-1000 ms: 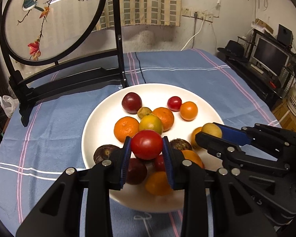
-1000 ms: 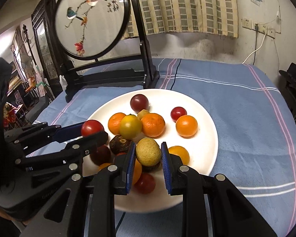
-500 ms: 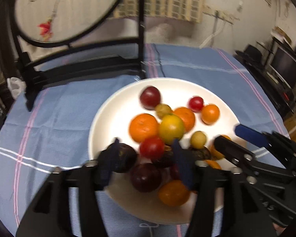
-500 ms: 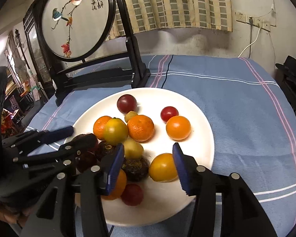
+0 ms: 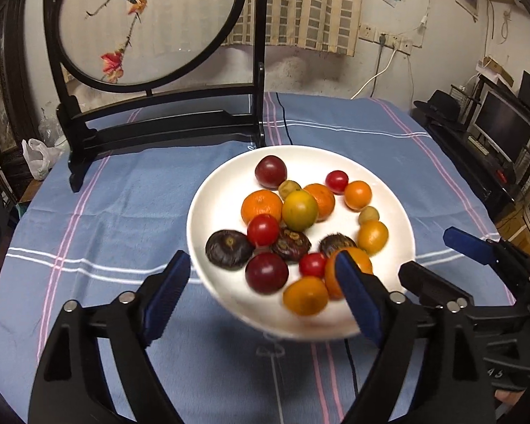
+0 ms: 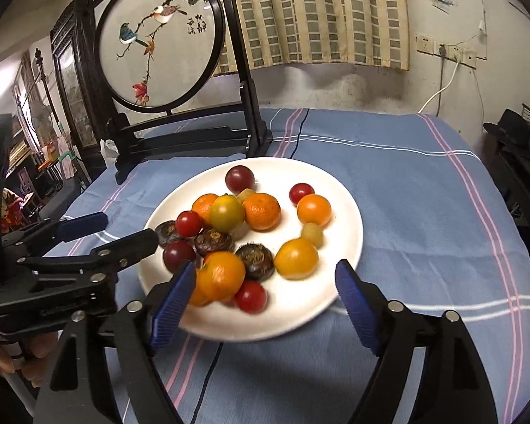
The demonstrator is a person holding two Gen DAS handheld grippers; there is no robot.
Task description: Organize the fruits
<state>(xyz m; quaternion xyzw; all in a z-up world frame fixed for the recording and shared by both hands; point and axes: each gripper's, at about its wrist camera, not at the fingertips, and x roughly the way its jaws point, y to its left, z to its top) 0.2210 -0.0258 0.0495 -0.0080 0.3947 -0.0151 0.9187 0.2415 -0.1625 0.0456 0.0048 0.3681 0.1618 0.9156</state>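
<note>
Opening both at once, I let go: left gripper (image 5: 261, 304) and right gripper (image 6: 265, 304) jaws just spread apart, empty. Red tomato (image 5: 263, 229) and small yellow fruit (image 6: 312, 233) now lay on plate (image 5: 212, 190), near its middle. Placement done, I judged.

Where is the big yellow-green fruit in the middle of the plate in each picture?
Left wrist view: the yellow-green fruit sits at the plate's centre, right of an orange mandarin.
Right wrist view: the yellow-green fruit lies left of the plate's centre, between two mandarins.
Shared landmark: the dark red plum at the far rim of the white plate.
</note>
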